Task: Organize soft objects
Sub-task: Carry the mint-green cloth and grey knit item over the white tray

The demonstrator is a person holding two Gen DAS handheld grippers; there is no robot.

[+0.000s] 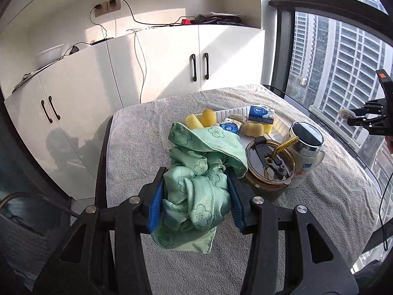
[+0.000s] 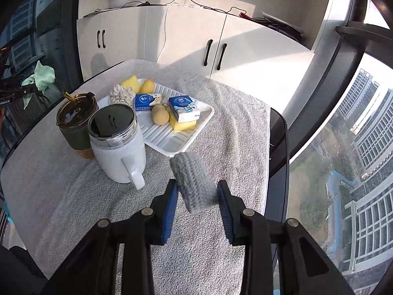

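My left gripper is shut on a bunched green flower-print cloth, held above the grey towel-covered table; the cloth also shows far left in the right wrist view. My right gripper is shut on a grey crocheted pad, lifted over the table near the tray's front corner. The white ribbed tray holds yellow sponges, two blue-and-white tissue packs, a pear-shaped yellow sponge and a beige knitted piece. The right gripper appears small at the right edge of the left wrist view.
A dark tumbler with a gold straw and a white lidded mug with a handle stand left of the tray. White cabinets lie behind the table. A window wall runs along the right. A woven basket sits low left.
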